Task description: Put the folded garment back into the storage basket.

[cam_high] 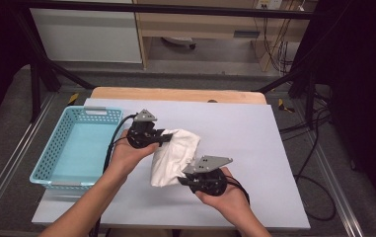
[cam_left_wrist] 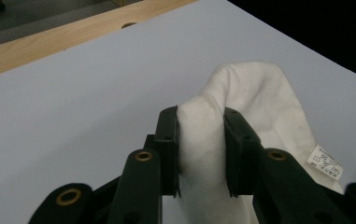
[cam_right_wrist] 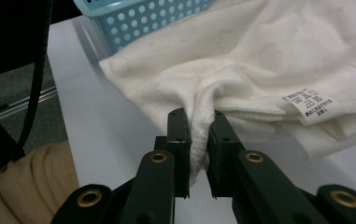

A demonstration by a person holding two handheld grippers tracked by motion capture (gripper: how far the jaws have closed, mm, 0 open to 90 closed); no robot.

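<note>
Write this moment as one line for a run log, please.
left gripper: shut on towel | right gripper: shut on towel | towel: held between both above table | basket: left of towel

Soft white cloth towel point(cam_high: 174, 154), faintly embossed; perforated glossy plastic basket point(cam_high: 57, 143); smooth matt tabletop point(cam_high: 244, 133).

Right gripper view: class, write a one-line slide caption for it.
Right tongs pinch a fold of the white towel, its care label showing, blue basket behind.
</note>
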